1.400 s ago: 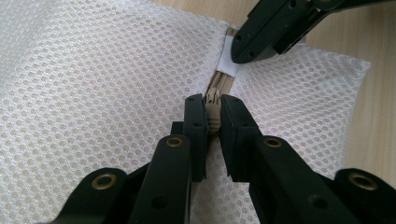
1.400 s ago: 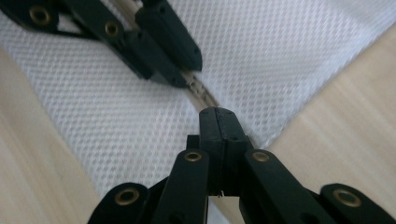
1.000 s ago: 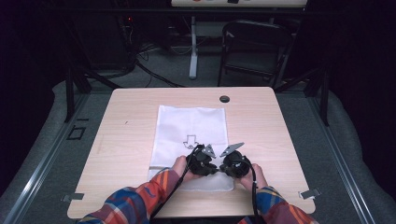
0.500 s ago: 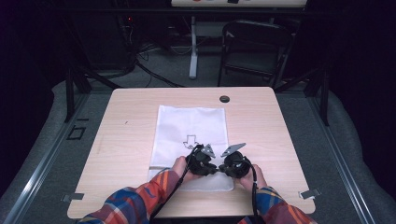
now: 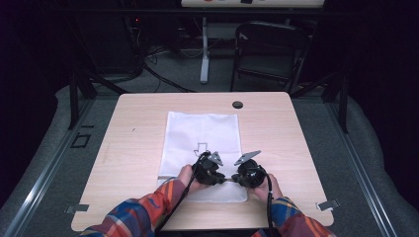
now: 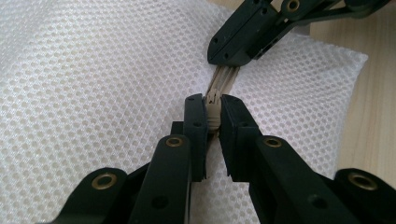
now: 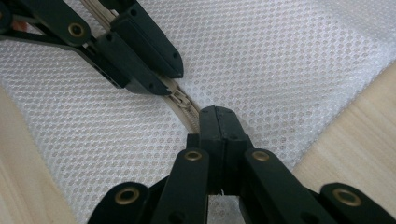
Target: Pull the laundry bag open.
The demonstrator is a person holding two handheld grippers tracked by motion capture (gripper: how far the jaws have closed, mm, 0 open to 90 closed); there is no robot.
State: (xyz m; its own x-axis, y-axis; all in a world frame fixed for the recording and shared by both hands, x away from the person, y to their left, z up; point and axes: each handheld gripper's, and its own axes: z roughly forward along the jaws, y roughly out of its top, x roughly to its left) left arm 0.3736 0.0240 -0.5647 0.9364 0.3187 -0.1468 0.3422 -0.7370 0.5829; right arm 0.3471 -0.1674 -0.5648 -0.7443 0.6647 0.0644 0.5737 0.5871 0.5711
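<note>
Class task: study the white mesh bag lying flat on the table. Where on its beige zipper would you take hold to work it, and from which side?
Grip the small zipper pull, the only raised part on the flat mesh bag. Come in low along the zipper line with jaws either side, as the left gripper does. The right gripper pinches the zipper tape just beyond it, probably steadying it.

**Both grippers low, close together, jaws clamped**

Left gripper (image 5: 213,167) held low in left hand (image 5: 185,175), its 2 jaws pinched nearly together, tips aimed toward the other. Right gripper (image 5: 243,170) in right hand (image 5: 273,186), jaws pressed fully together. Forearms in plaid sleeves entering from the near edge, converging.
</note>
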